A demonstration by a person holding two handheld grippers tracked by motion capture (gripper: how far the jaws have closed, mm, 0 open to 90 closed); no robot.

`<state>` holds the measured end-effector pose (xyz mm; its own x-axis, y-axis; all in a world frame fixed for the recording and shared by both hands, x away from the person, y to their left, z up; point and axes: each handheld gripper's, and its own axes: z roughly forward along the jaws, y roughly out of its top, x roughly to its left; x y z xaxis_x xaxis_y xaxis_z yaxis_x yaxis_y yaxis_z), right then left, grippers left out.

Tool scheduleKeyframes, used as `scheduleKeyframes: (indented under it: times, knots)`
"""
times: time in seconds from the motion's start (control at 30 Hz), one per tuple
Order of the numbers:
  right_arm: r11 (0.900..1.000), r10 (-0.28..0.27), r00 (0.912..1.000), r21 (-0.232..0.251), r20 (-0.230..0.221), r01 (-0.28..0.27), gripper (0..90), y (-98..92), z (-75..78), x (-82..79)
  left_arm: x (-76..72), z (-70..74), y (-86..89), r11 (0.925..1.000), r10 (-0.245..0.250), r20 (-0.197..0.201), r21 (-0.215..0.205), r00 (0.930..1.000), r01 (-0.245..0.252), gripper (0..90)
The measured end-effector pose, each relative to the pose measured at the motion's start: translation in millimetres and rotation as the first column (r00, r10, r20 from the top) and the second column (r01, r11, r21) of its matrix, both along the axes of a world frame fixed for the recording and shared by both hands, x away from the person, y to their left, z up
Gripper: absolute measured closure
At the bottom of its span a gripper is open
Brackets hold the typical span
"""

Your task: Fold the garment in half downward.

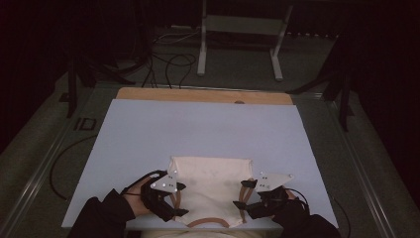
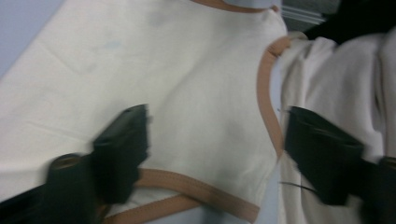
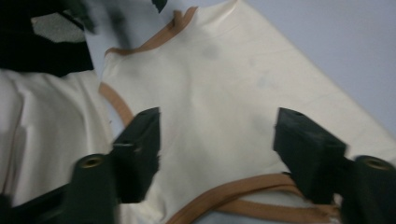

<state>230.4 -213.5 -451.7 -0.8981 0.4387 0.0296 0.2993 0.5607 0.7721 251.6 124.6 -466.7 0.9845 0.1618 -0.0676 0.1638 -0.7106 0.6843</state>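
I see both grippers, left (image 1: 181, 198) and right (image 1: 243, 194), fingers spread wide over the cream cloth tan-strapped tote bag (image 1: 210, 186), gripping nothing.

no readable text, no labels, no brand marks, no numbers on the cloth (image 1: 210, 183), the desk (image 1: 198, 129) or elsewhere in the dim, partly blurred views

A: Where does the high view sit?
B: Above the near edge, looking forward and down over the whole table (image 1: 148, 129) to the floor beyond

A: And the gripper views?
B: Each rides low and close, looking along its own jaws onto the cream cloth (image 2: 187, 84)

A: What do they share?
B: That cloth, with its tan trim (image 3: 243, 186), seen from opposite sides
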Motion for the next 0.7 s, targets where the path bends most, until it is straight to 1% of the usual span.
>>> scheduleKeyframes:
  times: [0.03,0.07,0.1,0.13,0.17,0.2,0.23,0.27,0.3,0.33,0.37,0.4,0.43,0.47,0.5,0.53,0.57,0.6,0.7]
  knots:
    - [1.000,0.000,1.0000,0.000,0.000,0.000,29.3,0.0,0.0,0.0,0.0,0.0,0.0,1.0000,0.000,0.000,0.000,1.0000,0.000,16.9]
    - [1.000,-0.011,0.9999,0.018,-0.006,0.012,22.7,-0.2,0.7,3.5,1.9,-0.1,0.7,0.9998,0.022,-0.002,0.000,0.9998,-0.022,15.5]
    - [1.000,-0.011,0.9999,0.018,-0.006,0.012,22.7,-0.2,0.7,3.5,1.9,-0.1,0.7,0.9998,0.022,-0.002,0.000,0.9998,-0.022,15.1]
    - [1.000,-0.015,0.9998,0.028,-0.017,0.015,16.4,0.2,1.5,5.7,3.5,0.7,1.7,0.9993,0.036,-0.001,-0.010,0.9993,-0.036,11.3]
    - [1.000,-0.015,0.9998,0.028,-0.017,0.015,16.4,0.2,1.5,5.7,3.5,0.7,1.7,0.9993,0.036,-0.001,-0.010,0.9993,-0.036,7.8]
    - [1.000,-0.001,0.9999,0.031,-0.016,0.002,13.5,0.9,1.1,7.7,5.2,2.5,2.8,0.9987,0.047,-0.002,-0.020,0.9989,-0.047,6.2]
    - [1.000,-0.001,0.9999,0.031,-0.016,0.002,13.5,0.9,1.1,7.7,5.2,2.5,2.8,0.9987,0.047,-0.002,-0.020,0.9989,-0.047,4.8]
    - [1.000,-0.006,0.9997,0.029,-0.025,0.007,13.0,1.9,0.8,9.6,6.7,4.3,3.4,0.9980,0.055,0.000,-0.029,0.9985,-0.055,2.3]
    - [1.000,-0.006,0.9997,0.029,-0.025,0.007,13.0,1.9,0.8,9.6,6.7,4.3,3.4,0.9980,0.055,0.000,-0.029,0.9985,-0.055,2.1]
    - [0.999,-0.003,0.9995,0.044,-0.032,0.005,10.0,2.0,0.4,12.3,8.0,6.0,3.9,0.9979,0.060,0.007,-0.025,0.9982,-0.059,1.8]
    - [0.999,-0.003,0.9995,0.044,-0.032,0.005,10.0,2.0,0.4,12.3,8.0,6.0,3.9,0.9979,0.060,0.007,-0.025,0.9982,-0.059,1.4]
    - [0.999,0.005,0.9996,0.035,-0.029,-0.004,9.8,2.0,0.3,15.3,10.2,6.6,4.7,0.9972,0.068,0.002,-0.032,0.9977,-0.068,1.4]
    - [0.999,0.005,0.9996,0.035,-0.029,-0.004,9.8,2.0,0.3,15.3,10.2,6.6,4.7,0.9972,0.068,0.002,-0.032,0.9977,-0.068,1.4]
    - [0.999,0.003,0.9997,0.033,-0.023,-0.003,9.8,1.3,0.2,19.0,11.9,7.0,5.5,0.9965,0.077,0.003,-0.033,0.9970,-0.077,1.4]
    - [0.999,0.003,0.9997,0.033,-0.023,-0.003,9.8,1.3,0.2,19.0,13.4,7.6,6.1,0.9961,0.081,-0.003,-0.035,0.9967,-0.081,1.4]
    - [0.999,0.001,0.9999,0.033,-0.017,-0.001,9.8,0.3,0.6,22.3,15.9,8.8,7.2,0.9952,0.089,0.004,-0.041,0.9960,-0.089,1.4]
    - [0.999,0.001,0.9999,0.033,-0.017,-0.001,9.8,0.3,0.6,22.3,15.9,8.8,7.2,0.9952,0.089,0.004,-0.041,0.9960,-0.089,1.4]
    - [1.000,-0.004,1.0000,0.022,-0.007,0.005,9.8,-0.7,1.5,26.0,19.7,10.0,8.4,0.9941,0.098,0.006,-0.047,0.9952,-0.098,1.4]
    - [1.000,-0.006,1.0000,0.021,0.002,0.006,9.9,-1.8,3.1,30.1,22.6,11.5,8.9,0.9930,0.104,0.005,-0.057,0.9946,-0.103,1.4]
